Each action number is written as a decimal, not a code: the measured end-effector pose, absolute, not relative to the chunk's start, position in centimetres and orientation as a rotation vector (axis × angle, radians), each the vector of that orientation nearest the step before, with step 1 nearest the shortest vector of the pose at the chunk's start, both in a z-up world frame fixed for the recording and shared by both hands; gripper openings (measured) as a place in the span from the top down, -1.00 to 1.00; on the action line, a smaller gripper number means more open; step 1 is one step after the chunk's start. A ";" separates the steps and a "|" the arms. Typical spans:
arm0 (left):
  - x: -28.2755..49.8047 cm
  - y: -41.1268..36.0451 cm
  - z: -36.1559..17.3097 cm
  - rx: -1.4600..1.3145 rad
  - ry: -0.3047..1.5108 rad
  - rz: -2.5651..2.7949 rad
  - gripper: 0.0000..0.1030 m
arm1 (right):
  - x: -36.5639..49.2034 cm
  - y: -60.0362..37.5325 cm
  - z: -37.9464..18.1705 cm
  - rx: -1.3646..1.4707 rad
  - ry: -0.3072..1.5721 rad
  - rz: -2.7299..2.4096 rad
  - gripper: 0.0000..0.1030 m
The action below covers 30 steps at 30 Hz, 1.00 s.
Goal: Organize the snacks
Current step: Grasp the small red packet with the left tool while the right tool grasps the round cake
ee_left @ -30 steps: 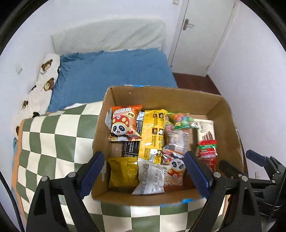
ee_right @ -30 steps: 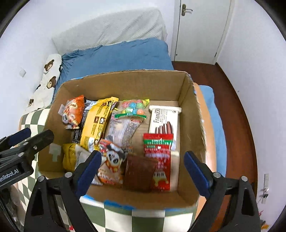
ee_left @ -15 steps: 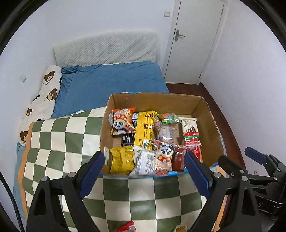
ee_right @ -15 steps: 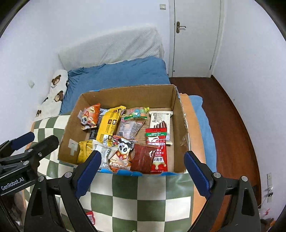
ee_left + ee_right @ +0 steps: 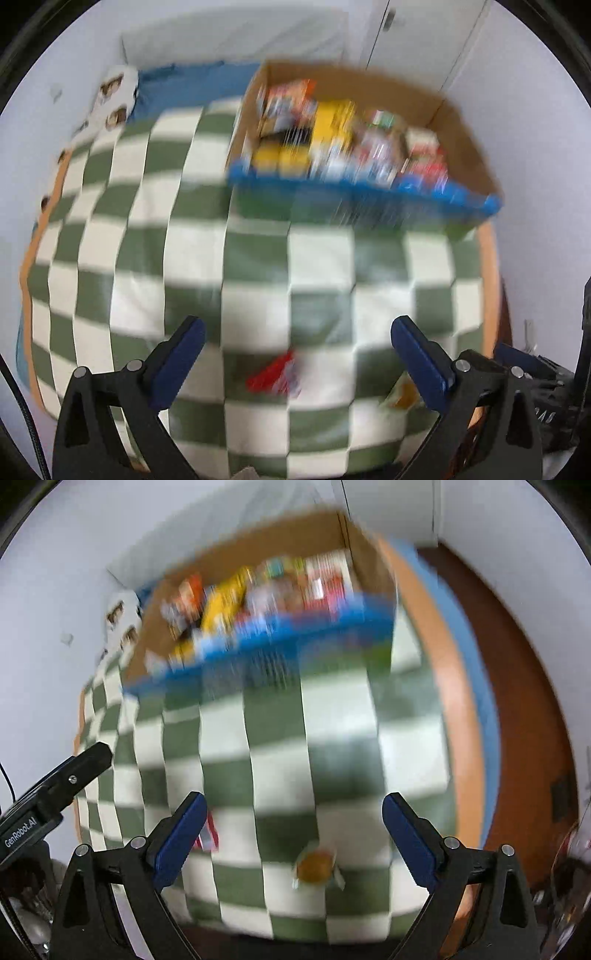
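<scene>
Both views are motion-blurred. A cardboard box (image 5: 458, 122) with a blue front rim holds several snack packets and stands at the far end of the checkered cloth; it also shows in the right wrist view (image 5: 280, 542). A red packet (image 5: 275, 373) lies on the cloth between the fingers of my left gripper (image 5: 295, 347), which is open and empty. A yellowish packet (image 5: 402, 393) lies by its right finger. My right gripper (image 5: 293, 821) is open and empty above that same orange-yellow packet (image 5: 317, 864). The red packet (image 5: 208, 832) shows beside its left finger.
The green-and-white checkered cloth (image 5: 184, 251) covers the surface, with an orange edge (image 5: 447, 686) on the right. A blue bed (image 5: 173, 83) and bear-print pillow (image 5: 114, 92) lie behind. Brown floor (image 5: 517, 701) is on the right. The left gripper's body (image 5: 55, 786) shows in the right wrist view.
Both grippers have pulled back fast from the box toward the near end of the cloth. The box now sits far off, and two loose packets have come into view near the fingers.
</scene>
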<state>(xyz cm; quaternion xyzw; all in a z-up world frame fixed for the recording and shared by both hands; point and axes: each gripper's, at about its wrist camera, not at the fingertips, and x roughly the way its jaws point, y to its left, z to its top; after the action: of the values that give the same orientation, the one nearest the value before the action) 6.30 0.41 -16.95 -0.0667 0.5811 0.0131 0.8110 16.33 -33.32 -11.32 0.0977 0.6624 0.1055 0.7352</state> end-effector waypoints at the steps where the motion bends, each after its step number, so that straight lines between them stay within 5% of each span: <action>1: 5.7 0.7 -18.2 -0.138 1.270 0.040 -1.00 | 15.7 -33.4 -12.5 0.224 1.485 0.228 -0.90; 13: 3.4 1.9 -27.2 -0.156 1.476 0.106 -1.00 | 11.8 -33.7 -23.2 0.365 1.694 0.153 -0.90; 24: 5.4 1.0 -31.0 -0.204 1.541 0.081 -0.99 | 11.8 -31.4 -24.8 0.290 1.682 0.098 -0.85; 27: 5.4 0.6 -31.5 -0.196 1.541 0.066 -0.83 | 11.7 -31.3 -24.7 0.289 1.673 0.094 -0.83; 30: 5.4 0.3 -32.0 -0.192 1.546 0.059 -0.43 | 11.4 -31.0 -24.8 0.273 1.668 0.088 -0.73</action>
<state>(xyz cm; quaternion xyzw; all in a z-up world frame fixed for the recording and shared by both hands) 5.37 0.27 -31.98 -0.0865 0.6971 0.0266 0.7113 11.40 -30.95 -24.77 0.1210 0.7379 0.0391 0.6629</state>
